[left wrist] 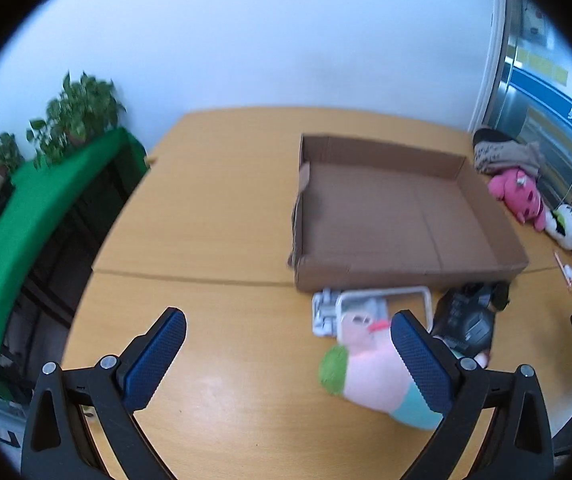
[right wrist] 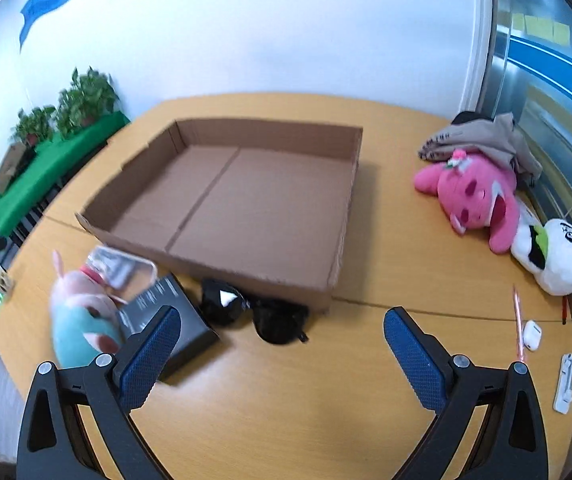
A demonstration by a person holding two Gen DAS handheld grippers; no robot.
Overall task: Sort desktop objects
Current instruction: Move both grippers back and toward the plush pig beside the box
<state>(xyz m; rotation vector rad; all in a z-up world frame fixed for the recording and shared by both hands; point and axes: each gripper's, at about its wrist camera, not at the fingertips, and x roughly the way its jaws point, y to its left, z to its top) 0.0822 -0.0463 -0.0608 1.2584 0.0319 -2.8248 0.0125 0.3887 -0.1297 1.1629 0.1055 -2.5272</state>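
An empty shallow cardboard box point(left wrist: 397, 216) point(right wrist: 246, 200) stands on the wooden table point(left wrist: 214, 200). In front of it lie a pastel pink, green and blue plush point(left wrist: 373, 376) point(right wrist: 82, 320), a white-framed mirror point(left wrist: 381, 304) point(right wrist: 122, 268), a black box point(right wrist: 166, 320) and black sunglasses point(right wrist: 262, 312). My left gripper point(left wrist: 287, 348) is open and empty, with the plush against its right finger. My right gripper point(right wrist: 282, 344) is open and empty, above bare table just in front of the sunglasses.
At the right lie a pink plush point(right wrist: 477, 196), a white panda plush point(right wrist: 553, 256), folded cloth point(right wrist: 481, 136), a white earbud case point(right wrist: 531, 334), a pink pen point(right wrist: 519, 320) and a white clip point(right wrist: 565, 384). A green-covered shelf with plants point(left wrist: 46, 200) stands left of the table.
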